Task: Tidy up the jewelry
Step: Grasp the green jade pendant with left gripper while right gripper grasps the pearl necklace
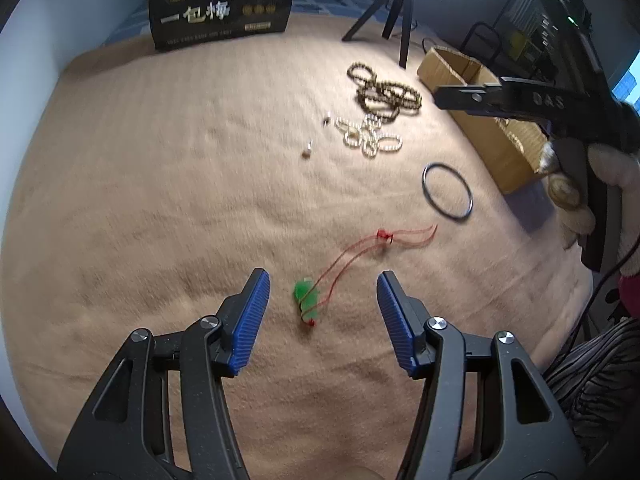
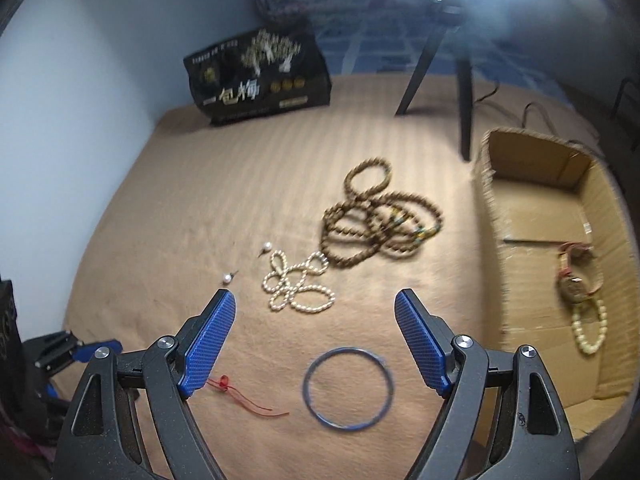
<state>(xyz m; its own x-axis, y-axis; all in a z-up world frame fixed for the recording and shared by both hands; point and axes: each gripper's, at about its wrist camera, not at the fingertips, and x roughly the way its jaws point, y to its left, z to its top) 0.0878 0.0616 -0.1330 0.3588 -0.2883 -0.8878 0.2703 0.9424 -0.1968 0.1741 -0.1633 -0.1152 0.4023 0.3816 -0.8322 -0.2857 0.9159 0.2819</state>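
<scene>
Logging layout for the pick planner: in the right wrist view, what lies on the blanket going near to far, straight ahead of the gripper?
Dark thin bangle → white pearl strand → pile of brown bead bracelets → black printed bag at the far edge.
</scene>
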